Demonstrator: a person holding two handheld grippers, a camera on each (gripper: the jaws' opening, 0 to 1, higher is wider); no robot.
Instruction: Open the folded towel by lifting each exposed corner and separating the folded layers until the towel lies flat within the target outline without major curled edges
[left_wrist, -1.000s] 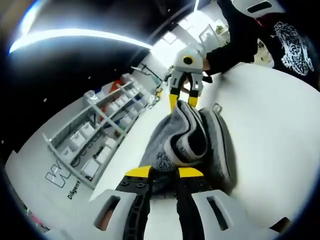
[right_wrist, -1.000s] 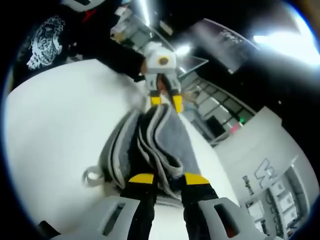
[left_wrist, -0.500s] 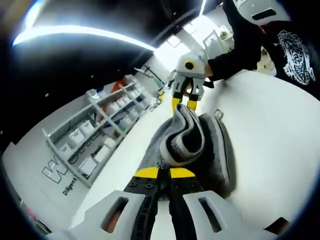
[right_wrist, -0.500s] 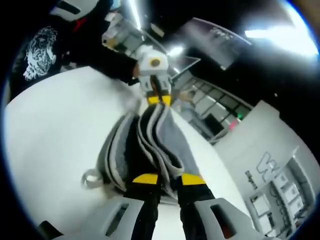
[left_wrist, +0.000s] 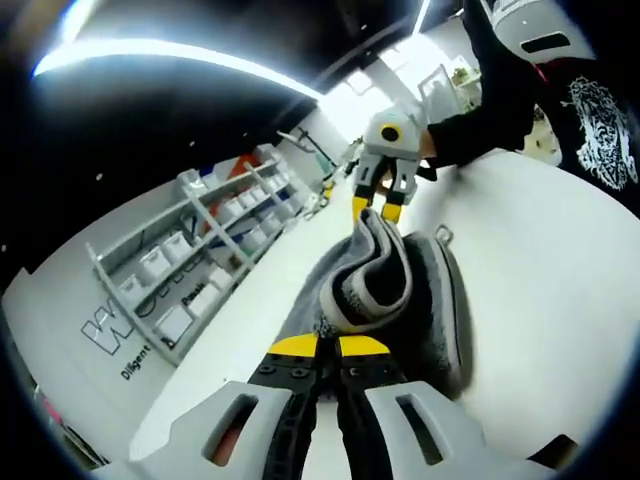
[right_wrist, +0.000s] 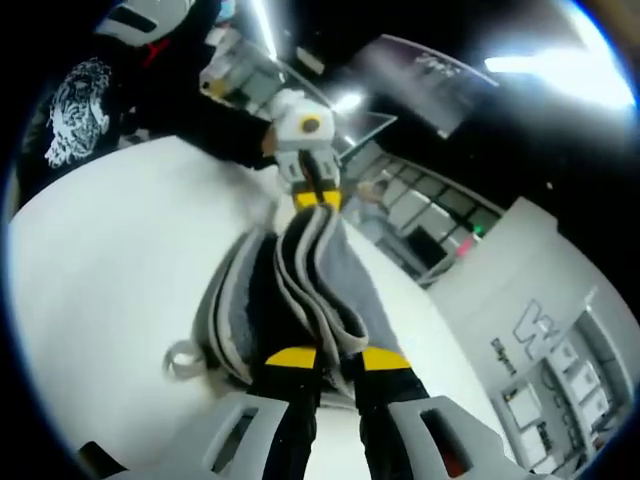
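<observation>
In the left gripper view, my left gripper has its fingers clamped on the towel, which sags soft and limp above the worktop; corners grip best. In the right gripper view, my right gripper pinches the opposite end, with the hanging loop beside it.

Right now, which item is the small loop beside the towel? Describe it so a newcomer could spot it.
On the white table lies a grey towel, bunched in folds between the two grippers. At its outer edge a small pale hanging loop rests flat on the tabletop, the only thin ring there, unlike the thick folded layers.
</observation>
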